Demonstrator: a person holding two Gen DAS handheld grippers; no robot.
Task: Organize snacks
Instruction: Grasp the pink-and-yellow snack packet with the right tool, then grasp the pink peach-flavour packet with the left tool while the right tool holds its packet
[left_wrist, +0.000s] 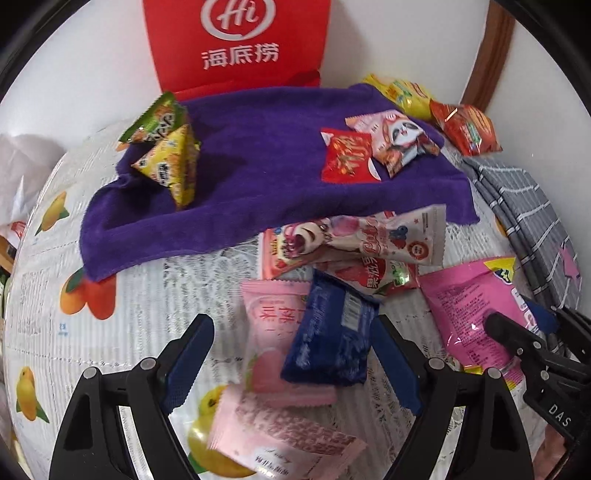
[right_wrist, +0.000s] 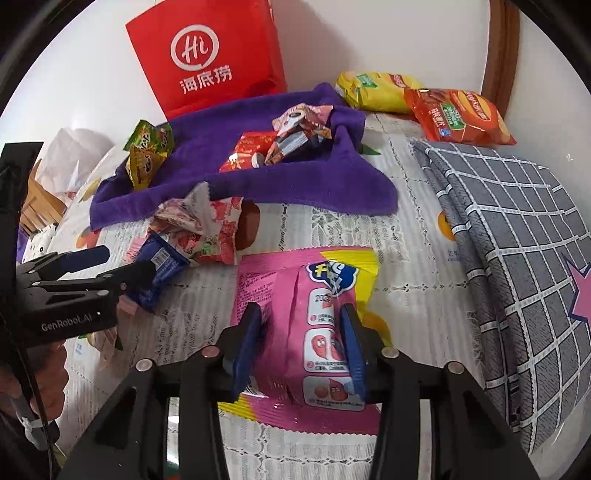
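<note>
- Your right tongs (right_wrist: 301, 354) pinch the pink snack bag (right_wrist: 295, 295); carrying it to the purple towel (right_wrist: 221, 147) looks next.
- Your left tongs (left_wrist: 291, 365) stand spread around the blue packet (left_wrist: 328, 339), not gripping.

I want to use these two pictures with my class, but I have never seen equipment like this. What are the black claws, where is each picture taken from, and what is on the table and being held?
No robot here: a person holds a hand-held claw in each hand, each carrying a wide-angle camera looking along its fingers.

The left claw stands open around a dark blue packet and a pale pink packet, gripping neither.

The right claw pinches a raised fold of a pink snack bag; the other claw shows at that picture's left.

On the fruit-print tablecloth lie a purple towel holding small snack packets, a red paper bag behind it, a yellow bag, an orange bag and a grey checked cloth.
</note>
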